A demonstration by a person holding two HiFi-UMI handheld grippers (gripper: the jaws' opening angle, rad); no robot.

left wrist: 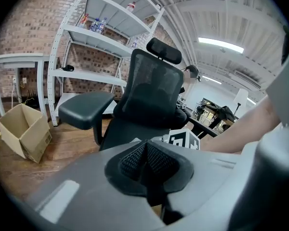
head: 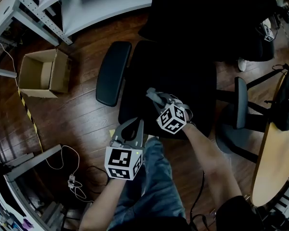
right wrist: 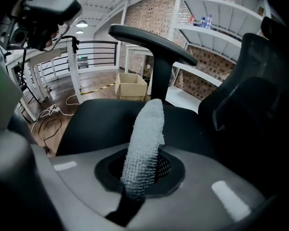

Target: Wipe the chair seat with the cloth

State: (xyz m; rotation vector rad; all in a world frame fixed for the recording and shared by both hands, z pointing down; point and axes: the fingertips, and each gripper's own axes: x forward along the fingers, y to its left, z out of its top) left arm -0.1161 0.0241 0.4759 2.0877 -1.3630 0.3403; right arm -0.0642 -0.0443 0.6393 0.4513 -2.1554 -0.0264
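Clearly nearer, the right gripper (head: 158,100) clamps the cloth (right wrist: 144,138), with the chair seat (right wrist: 98,121) directly ahead. The left gripper (head: 131,129) is closed and empty.

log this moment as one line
right gripper: shut on cloth | cloth: over chair seat, contact unclear | left gripper: shut, empty

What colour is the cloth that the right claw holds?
Pale grey-white, with a knitted mesh texture; the right gripper view shows the cloth best.

Pale cloth (right wrist: 144,143) over black chair seat (right wrist: 94,121)
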